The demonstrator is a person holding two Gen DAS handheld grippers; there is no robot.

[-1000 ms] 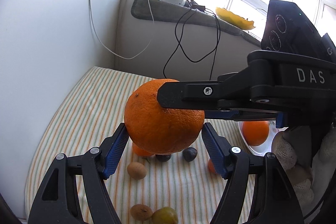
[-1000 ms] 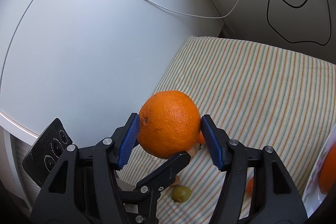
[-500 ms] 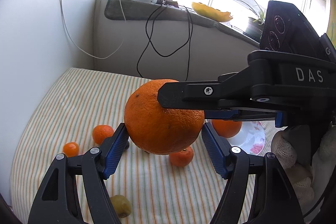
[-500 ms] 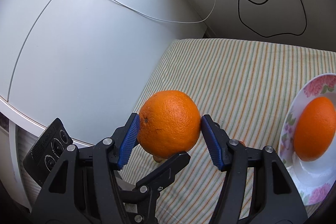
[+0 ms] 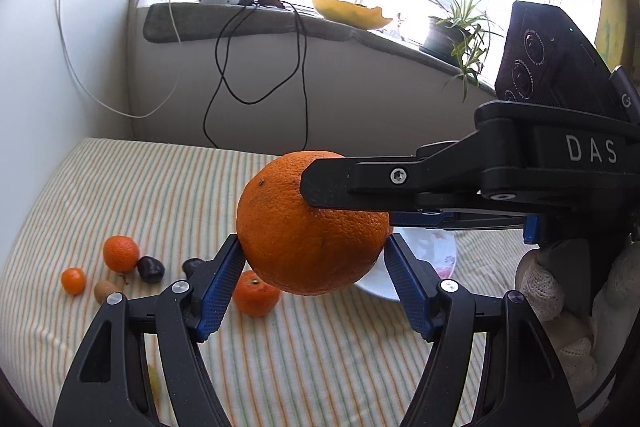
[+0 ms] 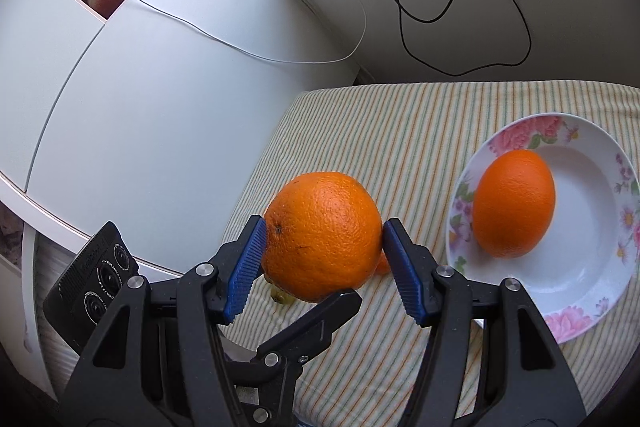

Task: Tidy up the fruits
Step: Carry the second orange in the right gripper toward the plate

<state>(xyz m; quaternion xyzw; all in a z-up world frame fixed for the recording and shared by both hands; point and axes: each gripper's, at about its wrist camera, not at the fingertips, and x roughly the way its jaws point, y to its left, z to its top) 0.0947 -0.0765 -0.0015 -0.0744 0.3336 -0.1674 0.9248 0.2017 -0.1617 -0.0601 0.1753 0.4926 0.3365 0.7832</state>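
A large orange (image 5: 308,227) hangs in the air, pinched by both grippers at once. My left gripper (image 5: 314,257) is shut on it from below; my right gripper (image 6: 322,241) is shut on it crosswise, and its finger crosses the top of the orange in the left wrist view. The orange also shows in the right wrist view (image 6: 322,235). A floral white plate (image 6: 592,291) lies to the right and holds a second orange (image 6: 514,203). Small fruits lie on the striped cloth: mandarins (image 5: 121,253) (image 5: 256,293), a kumquat (image 5: 73,281), dark plums (image 5: 151,269).
The striped cloth (image 5: 160,195) covers the table, against a white wall on the left. Black and white cables (image 5: 256,67) hang from a windowsill with a plant (image 5: 460,31). A white cupboard (image 6: 140,107) stands left of the table. A green fruit (image 6: 282,295) lies under the orange.
Both grippers have swung right together with the orange held between them. The plate with the second orange has come fully into the right wrist view; the small fruits have slid left.
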